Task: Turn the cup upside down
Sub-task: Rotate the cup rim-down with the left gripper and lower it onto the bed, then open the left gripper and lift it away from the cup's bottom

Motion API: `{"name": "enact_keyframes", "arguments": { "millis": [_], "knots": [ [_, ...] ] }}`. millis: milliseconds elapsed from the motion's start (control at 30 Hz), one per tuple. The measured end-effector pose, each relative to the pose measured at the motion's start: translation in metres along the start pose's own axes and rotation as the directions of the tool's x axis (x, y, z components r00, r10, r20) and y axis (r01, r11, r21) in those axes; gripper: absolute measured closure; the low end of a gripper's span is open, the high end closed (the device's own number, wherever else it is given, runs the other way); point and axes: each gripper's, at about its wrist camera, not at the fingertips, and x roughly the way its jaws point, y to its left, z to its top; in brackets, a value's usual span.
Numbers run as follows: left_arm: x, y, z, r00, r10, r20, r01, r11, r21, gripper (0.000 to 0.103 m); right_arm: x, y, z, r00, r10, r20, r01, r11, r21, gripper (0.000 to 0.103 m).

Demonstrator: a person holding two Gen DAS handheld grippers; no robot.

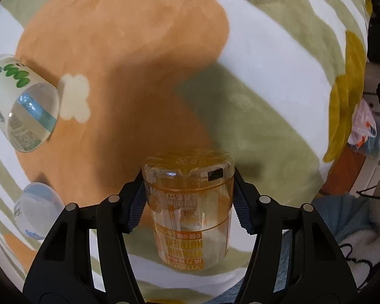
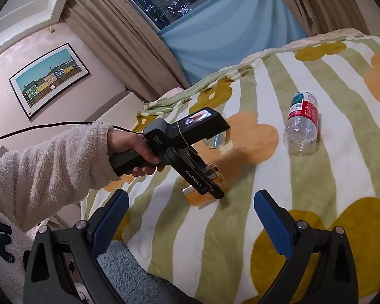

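While the left gripper [image 1: 190,200] pinches the clear orange-printed cup [image 1: 190,202] between its jaws, the cup sits low over the striped blanket [image 1: 253,63] on the bed, its print reading upside down and its closed end facing away from the wrist camera. From across the room it looks to me as if the flip is mostly made and the setting-down is the step in hand: the mouth seems turned toward the blanket, though I cannot tell whether it already touches. Next, I judge, the cup needs to be lowered square onto the soft cover and the jaws eased apart without tipping it.

The right gripper [image 2: 190,217] hangs back near the bed's edge, jaws spread wide and holding nothing. A cut bottle with a green label [image 1: 20,101] lies on its side to the left, another clear cup [image 1: 36,207] nearer still, and a red-labelled bottle [image 2: 302,124] rests well apart. None crowds the landing spot; the yielding blanket is the likelier trouble.
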Motion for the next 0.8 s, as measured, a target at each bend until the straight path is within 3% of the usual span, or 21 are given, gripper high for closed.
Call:
{"name": "enact_keyframes", "arguments": {
  "millis": [100,133,167,233,300,400,433,533,567,600,667,733,800],
  "knots": [
    [-0.024,0.008,-0.009,0.987,-0.042,0.152,0.049,0.998,-0.044,0.046,0.003,0.001,0.002,1.000,0.011,0.000,-0.011,1.000,-0.006,0.004],
    [-0.034,0.012,-0.014,0.973,-0.054,0.223,0.071,0.995,-0.069,0.046,0.003,0.001,0.003,1.000,0.016,0.001,-0.016,1.000,-0.010,0.004],
    [-0.045,0.017,-0.022,0.947,-0.073,0.314,0.110,0.989,-0.100,0.046,0.003,0.001,0.004,1.000,0.018,0.003,-0.018,1.000,-0.012,0.004],
    [-0.060,0.024,-0.041,0.876,-0.052,0.479,0.149,0.975,-0.167,0.046,0.003,0.000,0.005,1.000,0.026,0.007,-0.026,1.000,-0.014,0.004],
    [-0.071,0.025,-0.064,0.785,0.034,0.619,0.158,0.955,-0.252,0.046,0.004,0.000,0.005,0.999,0.032,0.008,-0.031,0.999,-0.013,0.004],
    [-0.067,0.011,-0.102,0.641,0.206,0.739,0.134,0.919,-0.372,0.046,0.008,-0.001,0.003,0.999,0.037,0.006,-0.037,0.999,-0.006,0.004],
    [-0.058,0.004,-0.117,0.615,0.229,0.754,0.140,0.910,-0.390,0.046,0.010,-0.001,0.002,0.999,0.041,0.002,-0.041,0.999,-0.004,0.004],
    [-0.038,-0.009,-0.121,0.525,0.333,0.783,0.168,0.862,-0.479,0.046,0.015,0.002,-0.001,0.999,0.045,-0.007,-0.045,0.999,-0.009,0.004],
    [-0.036,-0.012,-0.124,0.510,0.356,0.783,0.175,0.848,-0.500,0.046,0.017,0.004,-0.002,0.999,0.040,-0.007,-0.040,0.999,-0.013,0.004],
    [-0.031,-0.013,-0.124,0.513,0.359,0.780,0.177,0.845,-0.505,0.046,0.019,0.005,-0.003,1.000,0.029,-0.011,-0.029,0.999,-0.019,0.004],
    [-0.015,-0.013,-0.121,0.551,0.355,0.755,0.168,0.839,-0.517,0.046,0.023,0.010,-0.005,1.000,0.019,-0.025,-0.020,0.999,-0.037,0.004],
    [-0.011,-0.009,-0.124,0.545,0.354,0.760,0.172,0.840,-0.515,0.046,0.025,0.013,-0.005,0.999,0.024,-0.033,-0.026,0.999,-0.047,0.004],
    [-0.013,-0.012,-0.131,0.553,0.347,0.758,0.163,0.847,-0.507,0.046,0.027,0.016,-0.006,0.999,0.027,-0.039,-0.029,0.998,-0.058,0.004]
  ]
}}
